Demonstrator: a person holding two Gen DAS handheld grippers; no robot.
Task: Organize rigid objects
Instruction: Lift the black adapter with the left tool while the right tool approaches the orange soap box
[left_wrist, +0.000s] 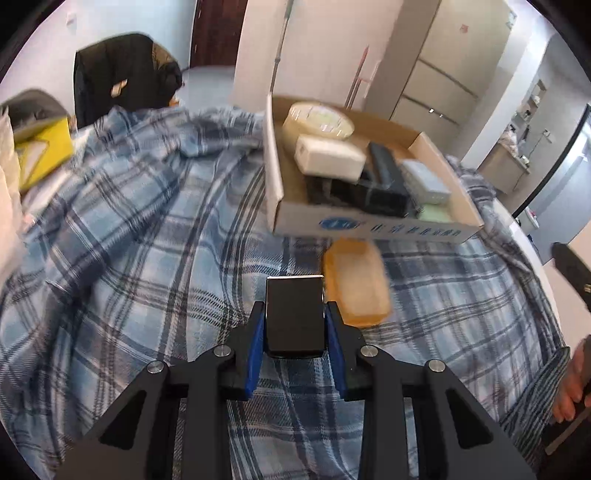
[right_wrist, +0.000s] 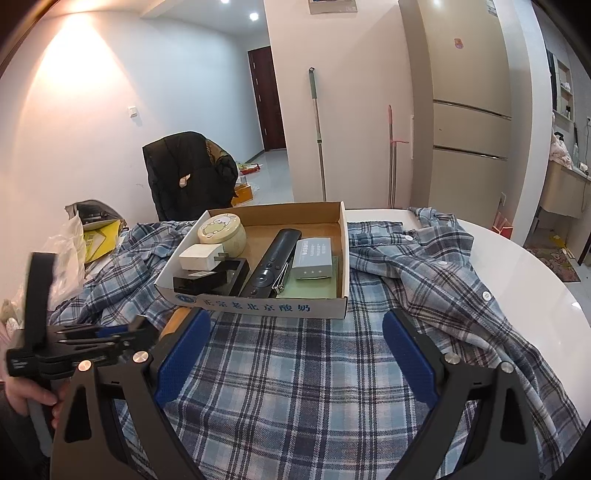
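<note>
My left gripper (left_wrist: 294, 325) is shut on a flat black rectangular box (left_wrist: 294, 314), held just above the plaid cloth. An orange translucent case (left_wrist: 356, 280) lies on the cloth just beyond and to the right of it, in front of the cardboard box (left_wrist: 275, 177). That cardboard box (right_wrist: 258, 306) holds a round cream tin (right_wrist: 221, 229), a white adapter (right_wrist: 201, 257), a black holder (right_wrist: 210, 280), a black remote (right_wrist: 271, 262), a grey packet (right_wrist: 313, 257) and a green card (right_wrist: 308, 288). My right gripper (right_wrist: 295, 354) stands open over the cloth, nothing between its fingers. The left gripper (right_wrist: 77, 343) shows at left in the right wrist view.
A blue plaid shirt (right_wrist: 424, 266) covers a round white table (right_wrist: 535, 280). A chair draped with a black jacket (right_wrist: 188, 170) stands behind. Yellow items and plastic bags (right_wrist: 96, 236) lie at the far left. A person's hand (left_wrist: 572, 384) shows at the right edge.
</note>
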